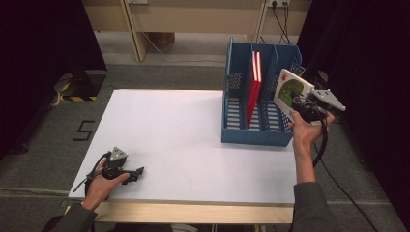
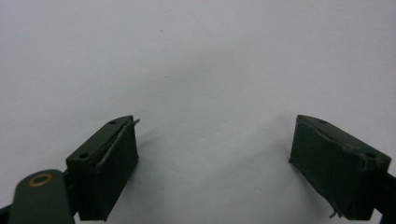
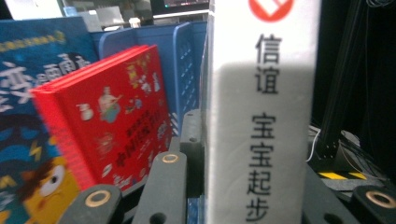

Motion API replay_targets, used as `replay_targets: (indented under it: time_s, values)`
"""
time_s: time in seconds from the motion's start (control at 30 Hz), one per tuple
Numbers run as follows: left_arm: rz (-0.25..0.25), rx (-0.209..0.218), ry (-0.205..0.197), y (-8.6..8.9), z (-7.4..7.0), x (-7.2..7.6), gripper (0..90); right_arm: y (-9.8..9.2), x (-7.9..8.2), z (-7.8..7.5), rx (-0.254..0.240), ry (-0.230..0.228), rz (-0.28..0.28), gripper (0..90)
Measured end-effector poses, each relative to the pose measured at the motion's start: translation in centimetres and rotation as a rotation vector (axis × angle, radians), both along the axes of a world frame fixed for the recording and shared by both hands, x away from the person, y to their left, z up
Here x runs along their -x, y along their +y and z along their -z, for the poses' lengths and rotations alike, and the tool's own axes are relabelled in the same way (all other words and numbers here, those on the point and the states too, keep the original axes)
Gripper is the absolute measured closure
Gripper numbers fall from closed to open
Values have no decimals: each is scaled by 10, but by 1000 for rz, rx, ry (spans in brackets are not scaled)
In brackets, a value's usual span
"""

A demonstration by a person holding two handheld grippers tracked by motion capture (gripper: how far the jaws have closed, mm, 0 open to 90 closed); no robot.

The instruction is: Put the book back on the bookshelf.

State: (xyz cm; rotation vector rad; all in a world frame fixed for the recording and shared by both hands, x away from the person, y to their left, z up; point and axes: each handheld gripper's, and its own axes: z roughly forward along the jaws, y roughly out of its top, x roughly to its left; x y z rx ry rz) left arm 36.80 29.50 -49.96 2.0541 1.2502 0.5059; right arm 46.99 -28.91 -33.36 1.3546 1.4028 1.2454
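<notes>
My right gripper (image 1: 296, 104) is shut on a white book (image 1: 289, 89) with a green picture on its cover, held upright just right of the blue file rack (image 1: 256, 133). In the right gripper view the book's white spine (image 3: 264, 116), printed with black characters, stands between the jaws. A red book (image 1: 255, 84) leans in the rack's middle slot, close on the left in the right gripper view (image 3: 112, 126). My left gripper (image 1: 138, 174) rests on the white table (image 1: 183, 140) at the front left, open, with bare table (image 2: 196, 60) between its jaws.
A blue picture book (image 3: 28, 93) stands beside the red one at the left of the right gripper view. The rack sits at the table's right edge. Dark curtains flank both sides, and a wooden bench stands on the floor behind.
</notes>
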Motion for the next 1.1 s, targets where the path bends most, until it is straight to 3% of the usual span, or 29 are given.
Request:
replay_targets:
  time_s: [0.27, 0.63, 0.97, 1.1]
  values:
    - [0, -4, 0, 0, 0, 0, 139, 6, -32, 9, -4, 30, 49, 754]
    - [-2, -2, -2, 0, 0, 1, 139, 15, -62, 21, -4, 46, 59, 753]
    - [-1, -4, 0, 0, 0, 0, 139, 28, -79, 33, 21, 69, 50, 753]
    - [-1, -5, -1, 0, 0, 1, 140, 34, -83, 39, 54, 90, 49, 752]
